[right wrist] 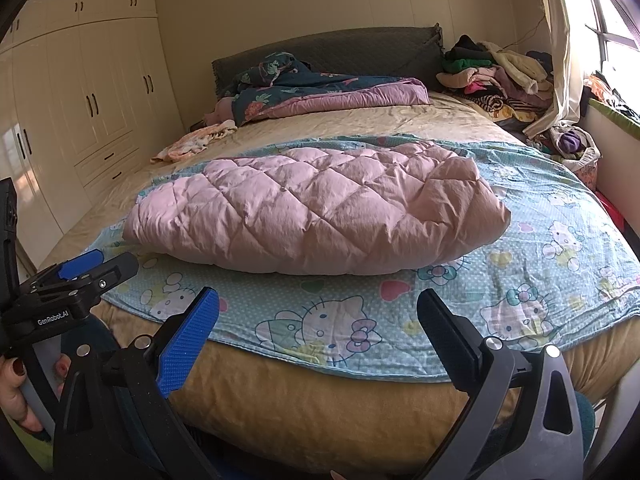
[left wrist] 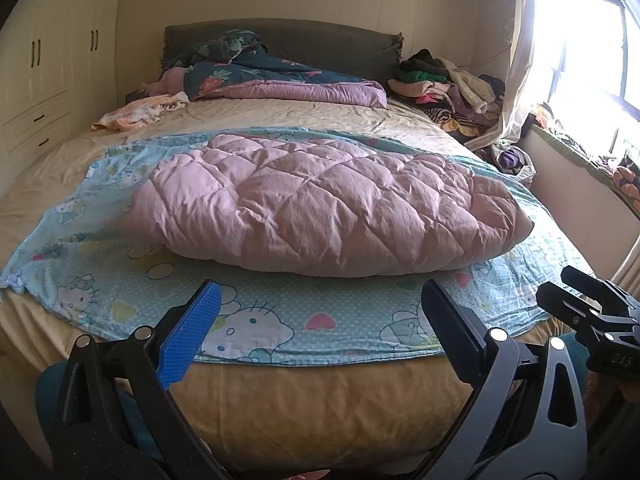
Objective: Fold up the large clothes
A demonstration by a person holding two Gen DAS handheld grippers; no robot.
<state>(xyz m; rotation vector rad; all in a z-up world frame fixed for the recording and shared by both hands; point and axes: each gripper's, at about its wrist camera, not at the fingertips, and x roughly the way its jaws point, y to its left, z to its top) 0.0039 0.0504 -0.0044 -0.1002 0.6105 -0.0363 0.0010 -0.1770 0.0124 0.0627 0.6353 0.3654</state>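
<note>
On bed (left wrist: 280, 408), pink quilted garment (left wrist: 320, 204) lies bundled atop cartoon sheet (left wrist: 256, 320). Left tool (left wrist: 320, 328) & right tool (right wrist: 320, 332): fingers apart, empty. Likely soft, bulky, light; grip near hem/edge.

cream wardrobes (right wrist: 80, 92), bright, perhaps curtained window (left wrist: 588, 40).

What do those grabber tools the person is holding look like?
Each gripper, left and right, is a black frame with silver rivets, one jaw faced with a blue textured pad, the other black. One body reads "GenRobot.AI".
</note>
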